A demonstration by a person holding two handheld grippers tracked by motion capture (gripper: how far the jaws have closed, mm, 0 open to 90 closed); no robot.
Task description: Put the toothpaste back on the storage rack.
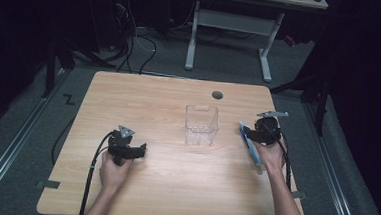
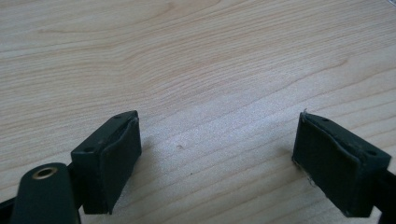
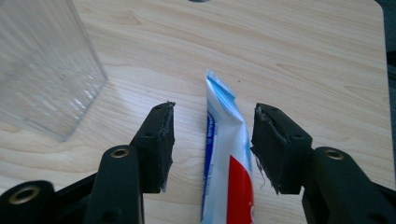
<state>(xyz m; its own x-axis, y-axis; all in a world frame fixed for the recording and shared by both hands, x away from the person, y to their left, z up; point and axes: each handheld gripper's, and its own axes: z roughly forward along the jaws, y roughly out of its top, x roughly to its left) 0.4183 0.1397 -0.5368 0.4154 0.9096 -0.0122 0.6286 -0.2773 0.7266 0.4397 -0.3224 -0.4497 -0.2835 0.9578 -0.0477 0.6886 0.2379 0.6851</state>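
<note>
Table [image 1: 174,181]: 1 clear box [image 1: 201,124], 1 tube [image 3: 228,168], 2 open grippers.

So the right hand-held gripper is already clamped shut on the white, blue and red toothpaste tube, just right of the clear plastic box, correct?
Not quite. The right hand-held gripper is open: in the right gripper view its jaws stand either side of the white, blue and red toothpaste tube with gaps showing, not clamped on it. The rest holds: the tube lies just right of the clear plastic box.
</note>
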